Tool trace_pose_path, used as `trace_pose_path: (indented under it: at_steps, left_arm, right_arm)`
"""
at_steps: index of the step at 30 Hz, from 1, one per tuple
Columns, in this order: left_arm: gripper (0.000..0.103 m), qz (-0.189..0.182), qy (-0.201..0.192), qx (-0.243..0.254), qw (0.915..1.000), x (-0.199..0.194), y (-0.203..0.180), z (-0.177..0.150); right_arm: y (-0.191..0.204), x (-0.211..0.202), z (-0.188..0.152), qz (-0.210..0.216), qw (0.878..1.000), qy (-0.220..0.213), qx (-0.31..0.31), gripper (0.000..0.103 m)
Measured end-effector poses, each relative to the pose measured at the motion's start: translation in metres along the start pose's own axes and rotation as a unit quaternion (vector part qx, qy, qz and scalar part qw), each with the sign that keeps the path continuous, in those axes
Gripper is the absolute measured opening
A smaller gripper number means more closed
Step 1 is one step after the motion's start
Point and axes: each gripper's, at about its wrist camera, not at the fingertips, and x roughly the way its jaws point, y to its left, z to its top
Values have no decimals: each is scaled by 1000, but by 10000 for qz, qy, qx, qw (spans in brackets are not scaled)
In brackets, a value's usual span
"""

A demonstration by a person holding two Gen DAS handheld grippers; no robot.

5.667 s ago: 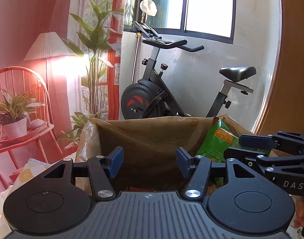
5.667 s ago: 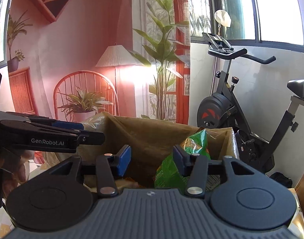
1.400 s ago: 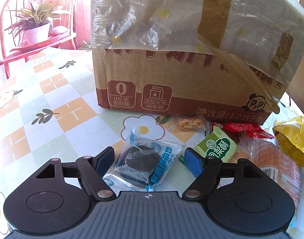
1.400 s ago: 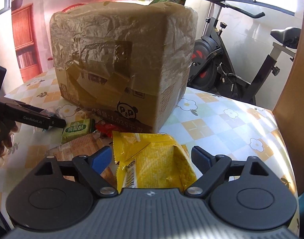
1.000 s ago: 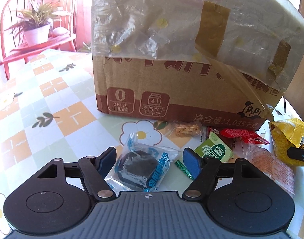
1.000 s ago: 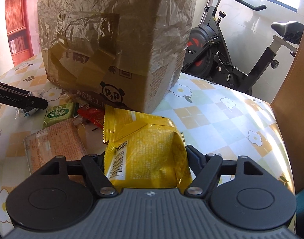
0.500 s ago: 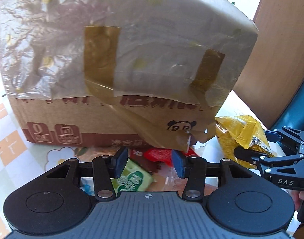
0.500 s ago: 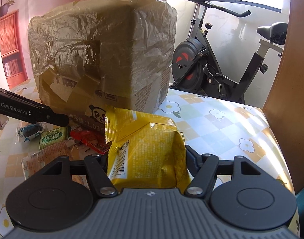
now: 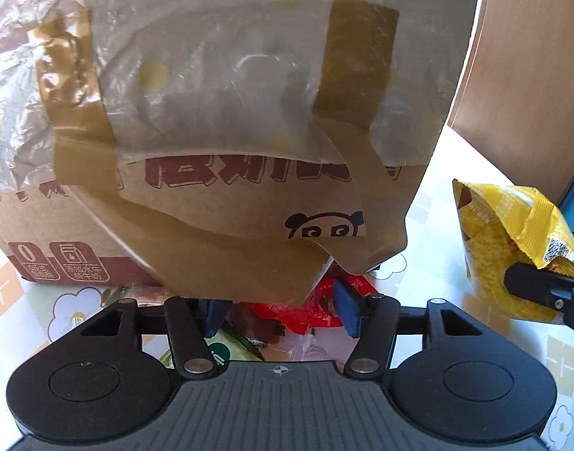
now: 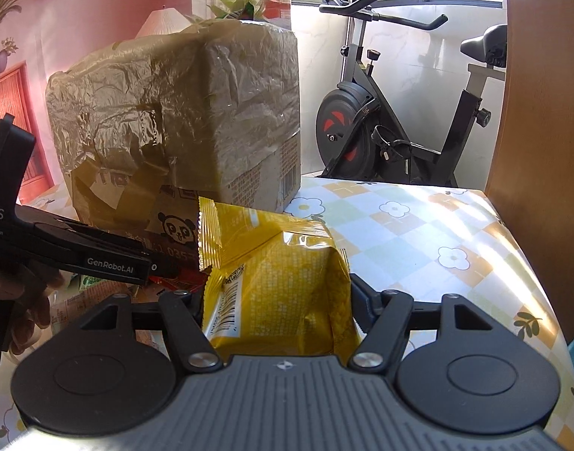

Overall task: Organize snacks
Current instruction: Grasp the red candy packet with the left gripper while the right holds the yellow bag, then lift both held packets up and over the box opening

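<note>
Lifting yellow bag (image 10: 275, 289) pinched in right fingers (image 10: 365, 308), left fingers (image 9: 347, 306) now opening over red packet (image 9: 305, 308).

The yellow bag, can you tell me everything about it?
The yellow bag is a shiny, crinkly snack packet with a ridged sealed edge, a white stripe, small print and a barcode on its side. It looks puffy and full. The right gripper clamps it from both sides and holds it tilted, in front of the box wrapped in plastic, with the flowered table behind.
</note>
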Motion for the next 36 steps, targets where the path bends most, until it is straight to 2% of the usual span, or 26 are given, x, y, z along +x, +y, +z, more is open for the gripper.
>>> trace_pose_path:
  at_steps: [4,7,8,11,17,24,26,27,30,36]
  left_arm:
    - [60,50,101,238,9997,0,-9,-10]
    - [48,-75,159,324,9993,-6,-7,-16]
    - [42,-135,183,294,9993,-8,-5,-18]
    - [33,-361,272,86,9989,-12,9,-21]
    - [21,-648,208,-140,9976,-22,32,-33]
    - [20,-571,-84,-129,9983,-45,31,-29]
    - [20,-563,-191,-176,9981,-55,39,-31]
    - [20,-555,-255,-193,9979,-64,56,-30]
    - [20,-489,-432,-277,9975,-78,64,-25]
    - [20,-58,-836,-390,9957,-115,83,-17]
  right_arm:
    - [-6,-3,-6,22,9999,-1,159,69]
    - [-7,-6,-9,43,9997,-20,250,69]
    - [-7,-6,-9,50,9997,-17,238,69]
    - [-7,-8,-11,68,9997,-21,245,69]
    - [-2,-10,-8,111,9997,-49,232,69]
    - [6,-13,-2,148,9996,-81,205,69]
    - [9,-15,0,164,9996,-100,183,69]
    - [11,-15,1,164,9997,-107,172,69]
    - [16,-18,4,120,9998,-145,84,69]
    - [22,-31,20,-83,9988,-470,-80,69]
